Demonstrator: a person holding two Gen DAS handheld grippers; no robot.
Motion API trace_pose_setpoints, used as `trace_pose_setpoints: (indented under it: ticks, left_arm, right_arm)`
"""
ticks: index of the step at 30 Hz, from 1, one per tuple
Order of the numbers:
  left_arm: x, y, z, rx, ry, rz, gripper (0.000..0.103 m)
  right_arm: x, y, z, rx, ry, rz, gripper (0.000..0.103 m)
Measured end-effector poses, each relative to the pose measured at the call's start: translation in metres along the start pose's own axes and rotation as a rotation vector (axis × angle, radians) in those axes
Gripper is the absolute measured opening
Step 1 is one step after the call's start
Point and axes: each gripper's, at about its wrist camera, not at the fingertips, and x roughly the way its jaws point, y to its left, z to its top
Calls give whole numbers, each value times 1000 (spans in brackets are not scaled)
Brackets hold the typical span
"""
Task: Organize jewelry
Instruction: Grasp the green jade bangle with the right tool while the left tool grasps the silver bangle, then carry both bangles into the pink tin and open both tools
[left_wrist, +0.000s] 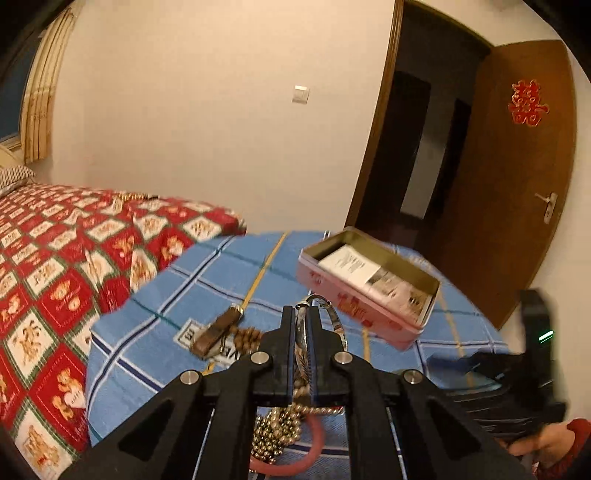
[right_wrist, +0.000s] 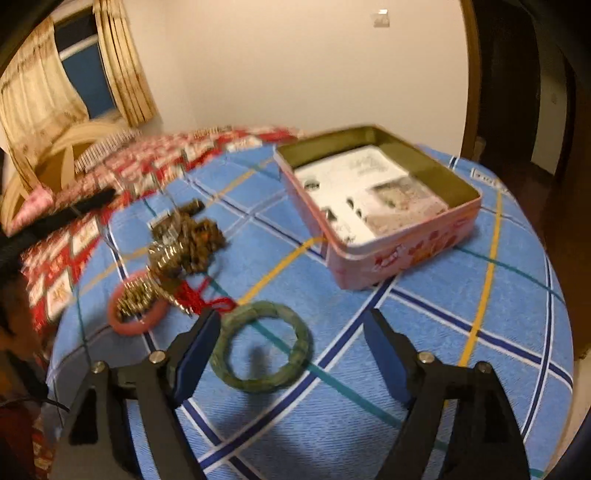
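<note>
My left gripper (left_wrist: 303, 314) is shut on a silver bangle (left_wrist: 334, 317) and holds it above the blue checked cloth, just short of the open pink tin (left_wrist: 369, 310). Below it lie a gold bead chain (left_wrist: 275, 432), a pink ring bracelet (left_wrist: 314, 454) and brown wooden beads (left_wrist: 251, 336). My right gripper (right_wrist: 291, 317) is open and empty, with a green jade bangle (right_wrist: 262, 347) lying flat between its fingers. The pink tin (right_wrist: 402, 254) stands ahead of it to the right, with paper cards inside. A jewelry pile (right_wrist: 181, 243) and the pink bracelet (right_wrist: 129, 321) lie to the left.
The round table with blue checked cloth (right_wrist: 480, 332) stands beside a bed with a red patterned quilt (left_wrist: 55, 277). An open brown door (left_wrist: 517, 184) is behind the table. The right gripper body and a hand (left_wrist: 535, 406) show at the right of the left wrist view.
</note>
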Motion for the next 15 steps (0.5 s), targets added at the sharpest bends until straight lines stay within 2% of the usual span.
trace_pose_setpoints:
  ticks: [1,3,5,6,7,11,15]
  left_arm:
    - [-2,0,2,-5,-10,-7,4]
    - [-6,0,5,-9,-26,-22,4]
    - [-6,-3,6,-1,-27,-22,4]
    - [-5,-4,7,5,-28,-18,4]
    - [-5,-4,7,6,-28,-19,4]
    - [-3,-9,11,0,-45,-38,4]
    - [2,-15,24,-28,-71,-78,4]
  right_arm:
    - [5,1,0,-8,23,-8,51]
    - [21,3,-1,-25,98,-33,41]
    - [22,8,1,-59,101,-41,26]
    - [22,10,0,-77,95,-66,14]
    - [22,11,-1,-88,98,-81,12]
    - [8,6,-1,-51,60,-20,11]
    - [-35,-9,16,9,-116,46,11]
